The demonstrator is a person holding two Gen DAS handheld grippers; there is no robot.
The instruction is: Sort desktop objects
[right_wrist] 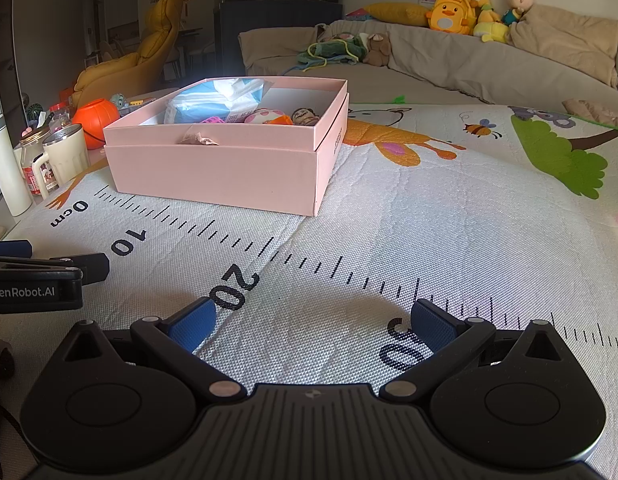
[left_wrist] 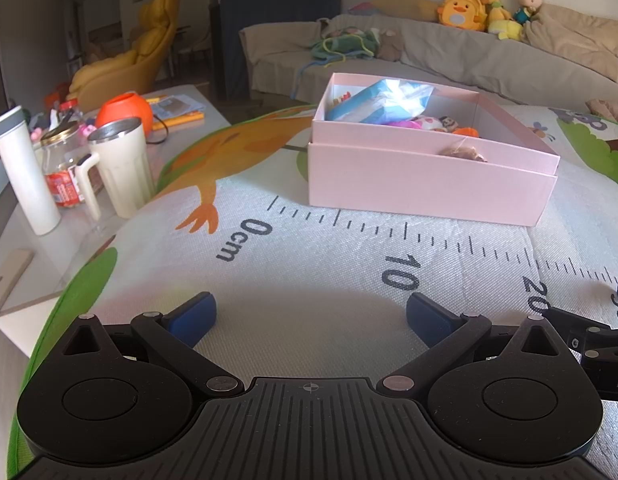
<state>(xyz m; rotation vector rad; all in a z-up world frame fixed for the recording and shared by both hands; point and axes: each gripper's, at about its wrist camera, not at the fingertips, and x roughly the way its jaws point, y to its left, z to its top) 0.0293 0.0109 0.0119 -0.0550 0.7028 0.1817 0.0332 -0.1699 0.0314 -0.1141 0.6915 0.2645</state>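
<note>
Presently the left gripper (left_wrist: 311,318) stands wide apart with nothing between its blue pads (left_wrist: 193,318), low over the printed mat (left_wrist: 329,248) near the ruler's 10 mark. Just beside it, the right gripper (right_wrist: 313,322) is likewise spread wide and bare, between the 20 and 30 marks. Ahead on the mat sits the pink box (right_wrist: 221,176), lidless, containing a blue-white packet (right_wrist: 217,98) and small toys (right_wrist: 283,117).
</note>
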